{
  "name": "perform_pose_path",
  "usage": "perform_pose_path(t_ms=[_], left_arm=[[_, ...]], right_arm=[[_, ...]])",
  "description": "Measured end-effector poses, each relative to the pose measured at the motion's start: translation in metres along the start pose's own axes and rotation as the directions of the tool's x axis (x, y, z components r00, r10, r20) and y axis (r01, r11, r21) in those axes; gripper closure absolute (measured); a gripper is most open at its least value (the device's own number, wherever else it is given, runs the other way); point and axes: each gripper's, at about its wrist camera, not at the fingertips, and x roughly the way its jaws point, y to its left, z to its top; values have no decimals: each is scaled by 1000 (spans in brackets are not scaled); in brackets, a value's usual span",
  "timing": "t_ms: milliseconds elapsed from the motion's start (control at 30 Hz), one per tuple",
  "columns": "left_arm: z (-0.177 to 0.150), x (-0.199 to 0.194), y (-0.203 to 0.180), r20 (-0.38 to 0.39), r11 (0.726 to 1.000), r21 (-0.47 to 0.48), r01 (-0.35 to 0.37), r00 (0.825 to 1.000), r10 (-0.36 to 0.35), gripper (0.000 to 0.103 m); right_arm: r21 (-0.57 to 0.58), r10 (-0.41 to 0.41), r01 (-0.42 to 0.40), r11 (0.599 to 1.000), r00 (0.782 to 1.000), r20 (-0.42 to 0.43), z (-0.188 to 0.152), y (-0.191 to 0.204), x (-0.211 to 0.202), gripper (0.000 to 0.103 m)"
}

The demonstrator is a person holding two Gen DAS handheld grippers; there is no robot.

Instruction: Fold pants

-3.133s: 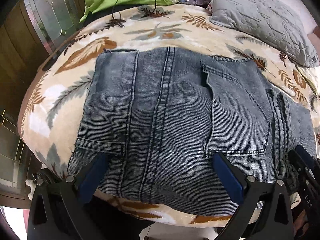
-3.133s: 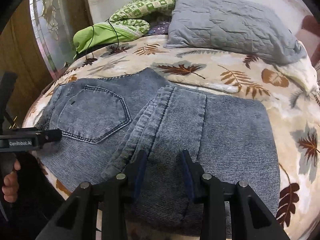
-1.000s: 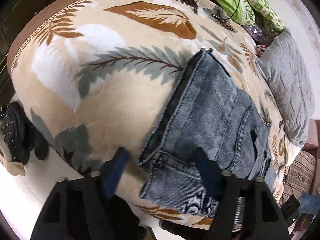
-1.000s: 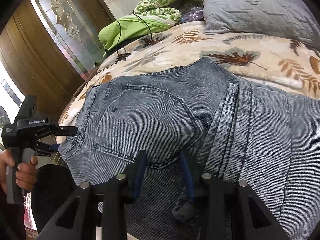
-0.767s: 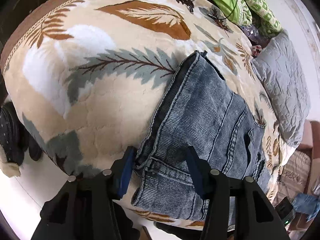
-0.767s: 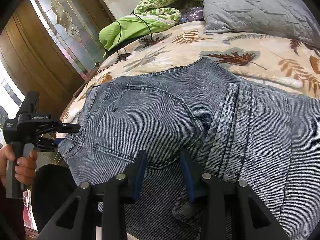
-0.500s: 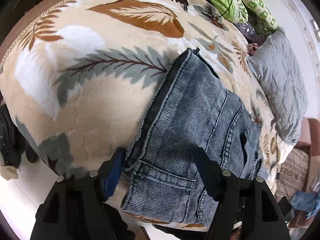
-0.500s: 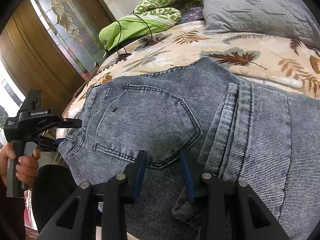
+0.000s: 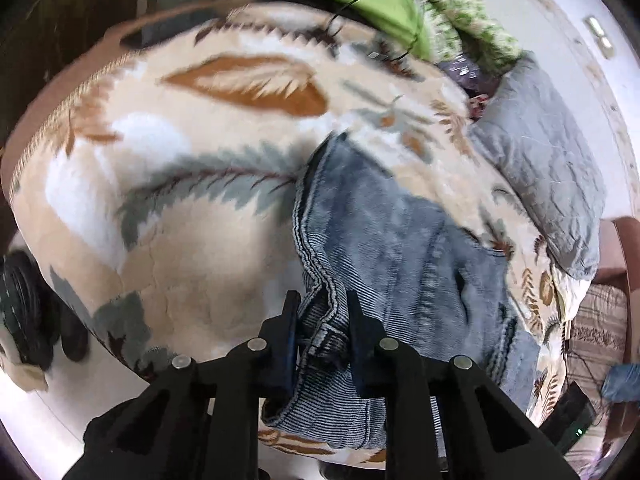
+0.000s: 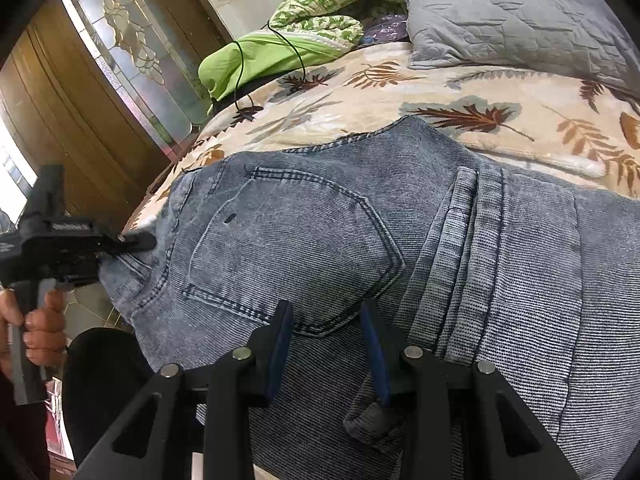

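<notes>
Grey-blue denim pants [image 10: 360, 232] lie partly folded on a leaf-print blanket [image 10: 500, 92], back pocket up. In the left wrist view the pants [image 9: 392, 248] run away to the right. My left gripper [image 9: 322, 320] is shut on the waistband corner, which bunches between the blue pads. It also shows in the right wrist view [image 10: 132, 242] at the pants' left edge. My right gripper [image 10: 326, 326] sits low over the denim just below the pocket, its jaws a hand's width apart with cloth under them, pinching nothing I can see.
A grey quilted pillow [image 10: 520, 12] and green bedding [image 10: 280, 48] with a black cable lie at the head of the bed. A wooden door with patterned glass [image 10: 100, 92] stands left. The bed's edge drops to a pale floor [image 9: 60, 408].
My left gripper moved to the pants' left waistband corner and closed on it, puckering the cloth. The right gripper shifted left toward the pocket earlier and has since held still.
</notes>
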Motion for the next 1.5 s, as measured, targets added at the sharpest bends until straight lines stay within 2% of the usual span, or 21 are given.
perform_pose_path(t_ms=[267, 367, 500, 567, 733, 900, 967, 1033, 1100, 1200, 1233, 1267, 1333, 1433, 1500], left_arm=[[-13, -51, -58, 96, 985, 167, 40, 994, -56, 83], [-24, -65, -91, 114, 969, 244, 47, 991, -76, 84], [-48, -83, -139, 125, 932, 356, 65, 985, -117, 86], [-60, -87, -167, 116, 908, 412, 83, 983, -142, 86], [-102, -84, -242, 38, 819, 556, 144, 980, -198, 87], [-154, -55, -328, -105, 710, 661, 243, 967, -233, 87], [-166, -32, -350, -186, 687, 666, 290, 957, -223, 85], [-172, -13, -362, -271, 679, 639, 360, 932, -239, 85], [-173, -14, -366, -285, 657, 645, 391, 920, -267, 85], [-167, -42, -368, -195, 594, 722, 354, 929, -315, 83], [-162, -48, -367, -162, 589, 738, 330, 934, -320, 77], [-155, -53, -363, -117, 596, 749, 290, 943, -312, 68], [-142, -55, -353, -59, 624, 747, 229, 958, -280, 62], [-127, -40, -328, -6, 664, 738, 125, 984, -179, 62], [-123, -19, -308, 13, 677, 735, 36, 998, -67, 62]], right_arm=[[19, 23, -23, 1000, 1000, -5, 1, -6, -4, 64], [37, 39, -39, 999, 999, 0, 0, -12, -10, 64], [92, 75, -81, 992, 995, 72, 3, -31, -34, 64], [125, 79, -93, 988, 990, 113, 4, -44, -48, 64], [278, 21, -91, 956, 969, 248, 0, -106, -99, 64], [469, -87, -103, 877, 927, 365, -14, -175, -150, 64], [533, -133, -111, 839, 908, 398, -20, -198, -167, 64], [600, -176, -131, 790, 888, 425, -30, -221, -183, 65], [652, -208, -150, 744, 874, 439, -39, -240, -193, 64], [687, -229, -155, 710, 872, 433, -45, -254, -197, 63], [689, -229, -155, 708, 873, 431, -45, -254, -197, 63], [689, -225, -155, 708, 875, 429, -43, -254, -194, 63], [674, -211, -150, 723, 882, 421, -38, -249, -188, 63], [628, -188, -121, 769, 896, 402, -28, -234, -179, 63], [580, -170, -94, 809, 908, 384, -20, -217, -171, 63]])
